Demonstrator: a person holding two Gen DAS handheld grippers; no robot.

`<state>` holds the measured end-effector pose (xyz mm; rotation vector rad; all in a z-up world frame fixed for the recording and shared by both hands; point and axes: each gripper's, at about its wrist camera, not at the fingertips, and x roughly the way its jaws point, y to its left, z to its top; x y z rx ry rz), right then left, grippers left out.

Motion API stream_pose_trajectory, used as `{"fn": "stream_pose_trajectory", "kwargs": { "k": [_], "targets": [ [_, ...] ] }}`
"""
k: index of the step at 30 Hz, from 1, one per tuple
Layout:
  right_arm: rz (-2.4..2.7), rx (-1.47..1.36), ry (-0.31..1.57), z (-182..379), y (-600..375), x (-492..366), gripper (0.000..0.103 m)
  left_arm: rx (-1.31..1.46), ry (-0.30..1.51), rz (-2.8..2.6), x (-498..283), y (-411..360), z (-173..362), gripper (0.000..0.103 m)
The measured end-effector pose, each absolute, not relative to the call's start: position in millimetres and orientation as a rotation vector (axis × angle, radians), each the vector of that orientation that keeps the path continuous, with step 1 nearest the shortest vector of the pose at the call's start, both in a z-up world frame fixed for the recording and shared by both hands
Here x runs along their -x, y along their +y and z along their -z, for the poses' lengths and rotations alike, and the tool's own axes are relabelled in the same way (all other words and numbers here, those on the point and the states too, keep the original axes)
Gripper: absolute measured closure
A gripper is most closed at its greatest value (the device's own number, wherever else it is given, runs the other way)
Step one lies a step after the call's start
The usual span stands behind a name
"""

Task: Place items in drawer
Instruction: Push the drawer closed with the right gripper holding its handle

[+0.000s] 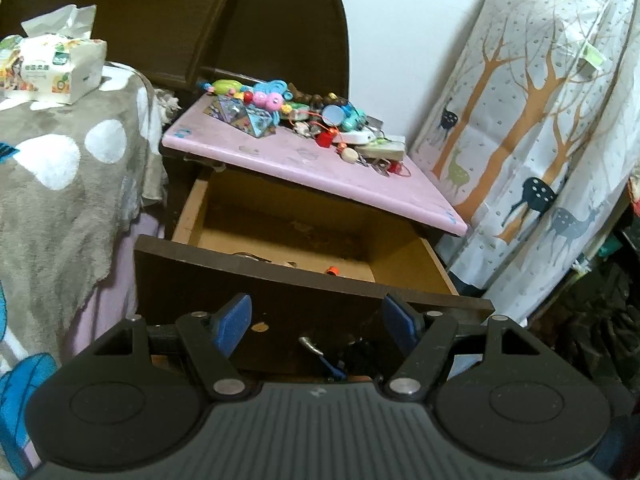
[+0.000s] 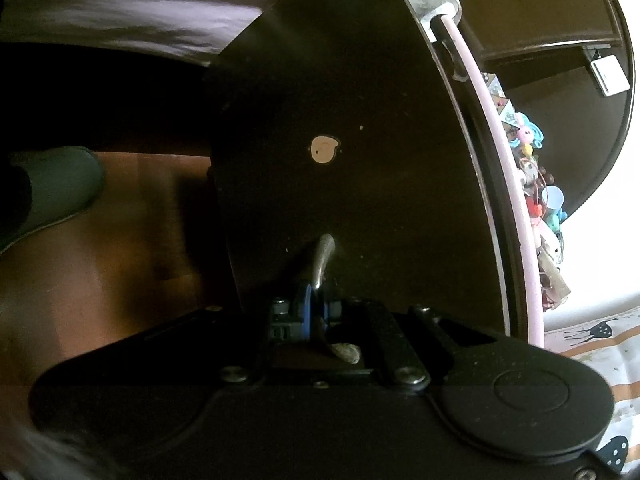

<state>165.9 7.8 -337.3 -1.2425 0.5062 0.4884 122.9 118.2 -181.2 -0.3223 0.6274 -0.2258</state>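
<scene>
The dark wooden drawer (image 1: 304,284) stands pulled out under the pink nightstand top (image 1: 280,156). A pile of colourful trinkets (image 1: 304,116) lies on that top. A small orange piece (image 1: 331,270) lies inside the drawer. My left gripper (image 1: 316,316) is open and empty, in front of the drawer front. My right gripper (image 2: 314,304) is shut on the metal drawer handle (image 2: 322,258), seen in the left wrist view too (image 1: 310,346). The drawer front (image 2: 360,140) fills the right wrist view.
A bed with a grey spotted blanket (image 1: 60,168) lies left, with a tissue pack (image 1: 52,68) on it. A deer-print curtain (image 1: 540,140) hangs right. Wooden floor (image 2: 120,240) shows beside the drawer.
</scene>
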Motion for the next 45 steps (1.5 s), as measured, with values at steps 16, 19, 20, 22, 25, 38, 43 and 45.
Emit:
{"fn": "stream_pose_trajectory", "kwargs": {
  "k": [16, 19, 20, 22, 25, 38, 43, 45],
  "targets": [
    [-0.435, 1.227, 0.525, 338.2, 11.8, -216.6, 0.103, 0.346, 0.633, 0.191, -128.3, 125.4, 186.3, 0.031],
    [-0.428, 1.231, 0.526, 340.1, 12.3, -222.9, 0.103, 0.351, 0.633, 0.187, -128.7, 126.7, 187.1, 0.031],
    [-0.427, 1.233, 0.526, 340.7, 12.2, -224.7, 0.103, 0.352, 0.634, 0.185, -129.0, 127.0, 187.5, 0.031],
    [-0.427, 1.238, 0.522, 341.9, 11.6, -227.6, 0.103, 0.354, 0.635, 0.182, -129.7, 127.7, 188.3, 0.031],
    [-0.425, 1.242, 0.515, 343.6, 11.5, -232.1, 0.103, 0.354, 0.629, 0.174, -130.1, 128.4, 188.6, 0.031],
    [-0.417, 1.236, 0.507, 348.8, 11.7, -266.1, 0.102, 0.35, 0.606, 0.149, -131.7, 132.1, 188.0, 0.031],
    [-0.413, 1.23, 0.517, 350.6, 12.7, -284.2, 0.102, 0.347, 0.613, 0.149, -134.0, 131.5, 190.0, 0.031],
    [-0.413, 1.234, 0.517, 350.9, 12.1, -291.4, 0.102, 0.347, 0.616, 0.149, -135.1, 131.6, 190.7, 0.031]
  ]
}}
